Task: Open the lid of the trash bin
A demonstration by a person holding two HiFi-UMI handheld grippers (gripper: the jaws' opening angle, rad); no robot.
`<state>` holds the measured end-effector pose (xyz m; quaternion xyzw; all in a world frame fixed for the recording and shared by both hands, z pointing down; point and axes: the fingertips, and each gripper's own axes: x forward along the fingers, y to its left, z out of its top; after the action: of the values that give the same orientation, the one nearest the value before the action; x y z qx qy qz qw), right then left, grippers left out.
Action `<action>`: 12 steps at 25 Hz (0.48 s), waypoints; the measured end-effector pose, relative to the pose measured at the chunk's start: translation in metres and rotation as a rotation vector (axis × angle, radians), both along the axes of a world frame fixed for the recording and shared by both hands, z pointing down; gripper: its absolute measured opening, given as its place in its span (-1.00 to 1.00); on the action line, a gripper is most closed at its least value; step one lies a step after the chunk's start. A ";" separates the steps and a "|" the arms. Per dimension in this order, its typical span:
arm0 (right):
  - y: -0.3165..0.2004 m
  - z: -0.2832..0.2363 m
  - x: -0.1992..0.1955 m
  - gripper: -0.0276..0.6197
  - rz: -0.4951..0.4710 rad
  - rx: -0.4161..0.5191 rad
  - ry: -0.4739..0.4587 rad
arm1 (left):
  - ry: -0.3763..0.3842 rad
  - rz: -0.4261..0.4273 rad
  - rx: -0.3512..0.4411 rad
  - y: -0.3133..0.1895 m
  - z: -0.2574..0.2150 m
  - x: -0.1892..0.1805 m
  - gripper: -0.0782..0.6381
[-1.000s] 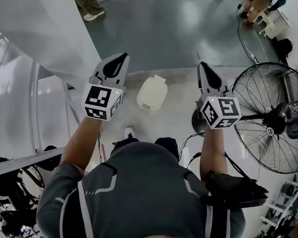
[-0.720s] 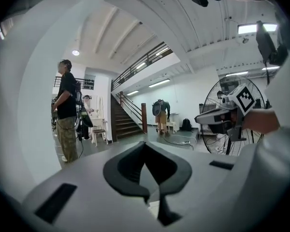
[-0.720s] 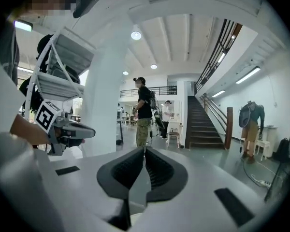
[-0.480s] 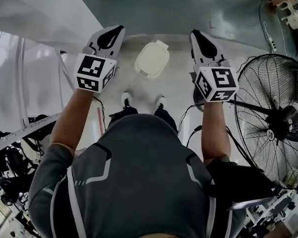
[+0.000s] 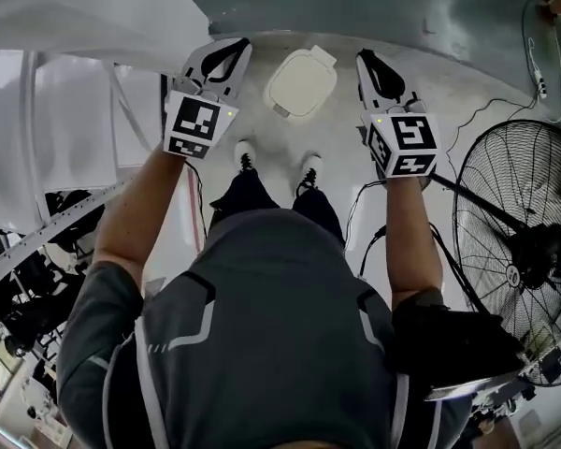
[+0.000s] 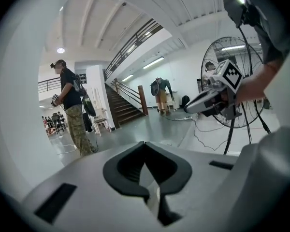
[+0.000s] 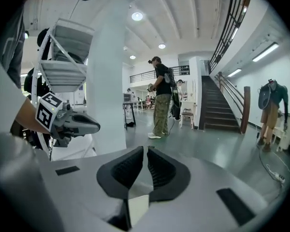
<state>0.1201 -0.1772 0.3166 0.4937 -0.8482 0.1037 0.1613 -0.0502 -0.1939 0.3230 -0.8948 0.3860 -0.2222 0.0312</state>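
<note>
Left gripper (image 5: 226, 54): jaws pressed together, nothing held. Right gripper (image 5: 366, 62): likewise, tips apparently meeting, empty. Trash bin (image 5: 301, 82): on the floor (image 5: 449, 82) between both grippers, lid down, untouched. Hazard: closed tips may skid off the smooth lid without catching its edge.

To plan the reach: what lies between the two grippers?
In the head view, the white trash bin, its lid shut, shows on the floor between the left gripper and the right gripper.
</note>
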 end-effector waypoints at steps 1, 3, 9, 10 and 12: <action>0.000 0.011 -0.003 -0.82 -0.006 -0.015 0.012 | -0.010 0.008 -0.010 0.001 0.011 -0.001 -0.76; 0.000 0.033 -0.009 -0.82 -0.015 -0.043 0.027 | -0.034 0.036 -0.040 0.002 0.035 0.000 -0.76; -0.001 0.098 -0.027 -0.76 -0.046 -0.119 0.063 | -0.091 0.100 -0.151 0.005 0.113 0.000 -0.76; 0.001 0.109 -0.029 -0.71 -0.053 -0.130 0.074 | -0.101 0.108 -0.165 0.007 0.125 0.000 -0.76; 0.004 0.132 -0.032 -0.56 -0.058 -0.161 0.094 | -0.121 0.126 -0.182 0.011 0.147 0.002 -0.76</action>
<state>0.0879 -0.1736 0.4483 0.4588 -0.8425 0.1435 0.2430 -0.0481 -0.1825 0.4699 -0.9014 0.3044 -0.3077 -0.0129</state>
